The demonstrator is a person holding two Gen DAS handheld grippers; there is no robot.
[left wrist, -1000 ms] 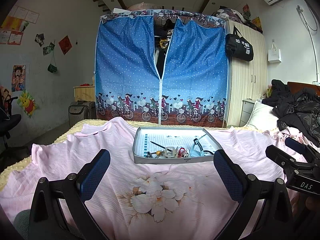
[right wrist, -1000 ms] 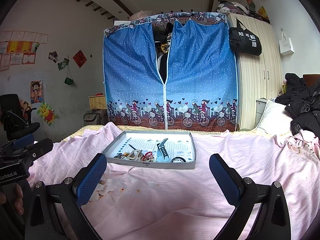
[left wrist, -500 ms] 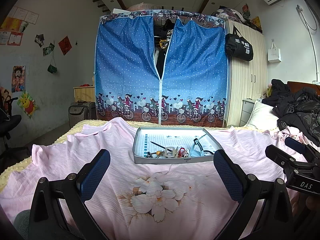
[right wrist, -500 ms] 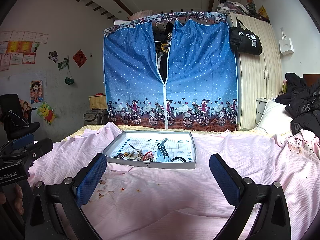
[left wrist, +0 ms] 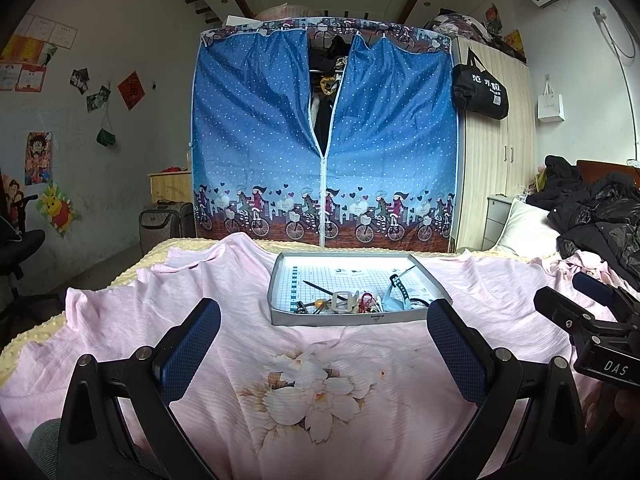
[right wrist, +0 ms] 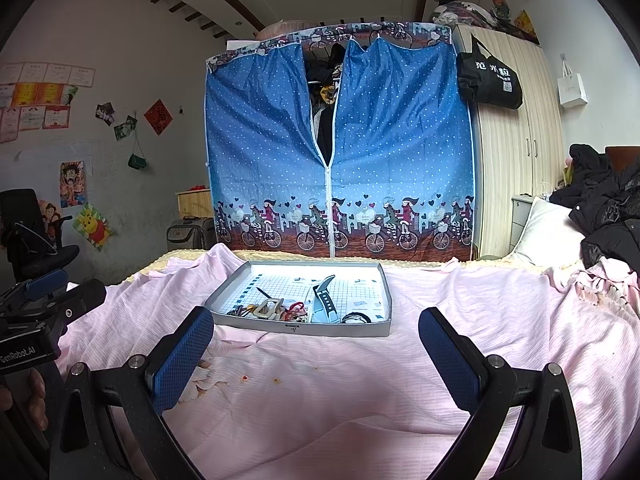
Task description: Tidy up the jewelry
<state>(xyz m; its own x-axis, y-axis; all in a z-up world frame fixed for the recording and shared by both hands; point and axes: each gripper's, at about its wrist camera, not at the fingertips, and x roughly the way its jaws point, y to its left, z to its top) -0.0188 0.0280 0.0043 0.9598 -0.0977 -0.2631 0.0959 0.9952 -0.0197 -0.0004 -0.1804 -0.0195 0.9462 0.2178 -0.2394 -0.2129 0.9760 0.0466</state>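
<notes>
On the bed: grey tray (left wrist: pixel 352 317) rests on the pink sheet (left wrist: pixel 320 380), jewelry heaped along its near edge
Jewelry: watch (right wrist: pixel 325 304), pale clip (right wrist: pixel 269 307), red piece (right wrist: pixel 294 307), tangled together
Approach: probably reach in with 1 gripper, take a single item from above
Left gripper (left wrist: pixel 324 348): wide open, empty, short of the tray
Right gripper (right wrist: pixel 316 354): wide open, empty, touching nothing

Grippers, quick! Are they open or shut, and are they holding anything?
Left gripper: open, holding nothing, above the pink sheet, short of the tray.
Right gripper: open, holding nothing, also short of the tray.
</notes>
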